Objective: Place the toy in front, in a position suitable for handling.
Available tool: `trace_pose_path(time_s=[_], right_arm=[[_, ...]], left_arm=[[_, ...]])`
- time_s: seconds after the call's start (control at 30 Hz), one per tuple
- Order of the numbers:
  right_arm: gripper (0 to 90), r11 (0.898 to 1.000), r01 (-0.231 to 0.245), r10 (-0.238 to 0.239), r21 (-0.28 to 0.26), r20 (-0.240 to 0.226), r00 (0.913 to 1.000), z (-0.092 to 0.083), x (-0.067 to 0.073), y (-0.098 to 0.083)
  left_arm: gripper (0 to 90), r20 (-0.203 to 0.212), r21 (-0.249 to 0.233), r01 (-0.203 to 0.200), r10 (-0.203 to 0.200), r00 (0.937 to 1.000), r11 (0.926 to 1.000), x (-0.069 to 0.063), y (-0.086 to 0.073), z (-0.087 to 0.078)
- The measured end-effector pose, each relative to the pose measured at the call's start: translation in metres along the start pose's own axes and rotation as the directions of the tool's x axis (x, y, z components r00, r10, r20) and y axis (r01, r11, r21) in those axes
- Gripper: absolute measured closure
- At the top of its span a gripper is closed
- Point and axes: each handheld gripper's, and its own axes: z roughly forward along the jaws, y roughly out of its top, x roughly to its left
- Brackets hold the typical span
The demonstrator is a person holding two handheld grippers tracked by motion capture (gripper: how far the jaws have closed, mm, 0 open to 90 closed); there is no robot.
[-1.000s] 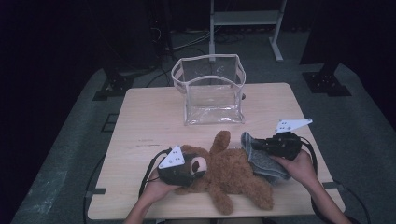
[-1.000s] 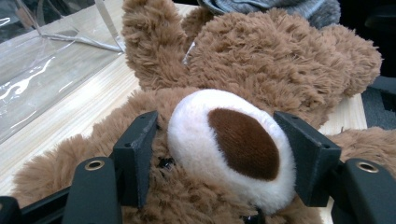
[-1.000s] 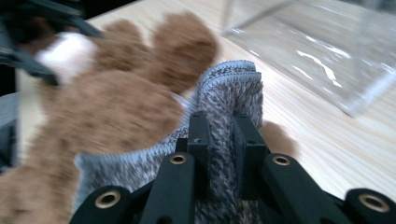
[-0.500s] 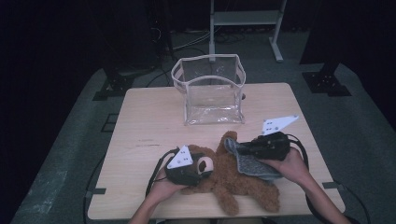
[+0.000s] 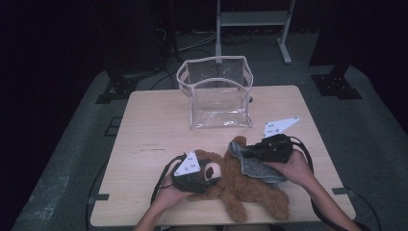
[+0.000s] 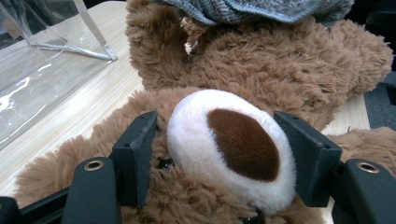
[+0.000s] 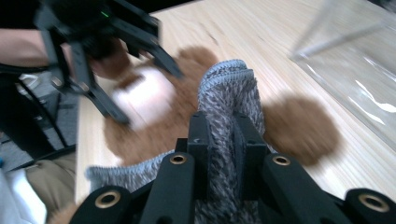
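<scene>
Now my left gripper (image 6: pixel 219 154) has its two black jaws pressed on both sides of the white muzzle of the teddy bear (image 5: pixel 250 185), so it is clamped on the bear's head. My right gripper (image 7: pixel 219 135) is closed tight on a fold of the grey knitted cloth (image 7: pixel 229 93), which stands up between its jaws and lies over the bear's body. Bear and cloth are at the near edge of the wooden table (image 5: pixel 154 125), on its surface. Farther from me stands a clear plastic bag (image 5: pixel 216 91), upright and open, apart from the bear.
</scene>
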Motion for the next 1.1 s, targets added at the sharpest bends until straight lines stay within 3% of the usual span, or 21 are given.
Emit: trace_pose_path(time_s=[0.1,0.2,0.4,0.47,0.6,0.67,0.77,1.0,1.1], right_arm=[[79.1,0.998,0.053,-0.053,0.036,-0.004,0.9986,0.018,0.007,0.013],[79.2,0.995,0.072,-0.074,0.074,0.020,0.9971,0.032,0.003,0.015],[79.4,0.998,-0.015,0.010,0.066,0.075,0.9972,0.020,-0.024,-0.002],[79.4,0.998,-0.044,0.040,0.052,0.071,0.9966,0.014,-0.027,-0.007],[79.3,0.999,-0.034,0.033,0.021,0.016,0.9993,0.018,-0.015,0.000],[79.3,1.000,0.001,-0.001,0.027,-0.006,1.0000,0.026,-0.007,0.005],[79.3,0.999,0.019,-0.020,0.049,0.017,0.9997,0.031,-0.007,0.005],[79.4,0.995,-0.094,0.089,0.042,0.114,0.9895,-0.002,-0.032,-0.029],[79.3,0.993,-0.120,0.119,0.004,0.080,0.9897,-0.012,-0.031,-0.034]], left_arm=[[33.3,-0.002,0.004,-0.009,0.009,1.0000,1.0000,-0.001,0.001,0.000],[33.3,-0.005,0.002,-0.017,0.017,0.9999,0.9999,-0.002,0.000,0.000],[33.3,-0.009,0.012,-0.022,0.023,0.9997,0.9997,-0.004,0.000,-0.001],[33.2,-0.008,0.013,-0.025,0.025,0.9997,0.9996,-0.005,0.001,0.000],[32.1,-0.014,0.017,-0.036,0.036,0.9993,0.9992,-0.006,0.003,0.002],[32.3,-0.015,0.019,-0.035,0.035,0.9993,0.9992,-0.006,0.002,0.002],[32.6,-0.020,0.022,-0.038,0.038,0.9991,0.9991,-0.006,0.002,0.002],[32.5,-0.017,0.019,-0.023,0.024,0.9996,0.9996,-0.006,0.001,0.001],[32.4,-0.024,0.017,-0.019,0.019,0.9995,0.9997,-0.007,0.002,0.003]])
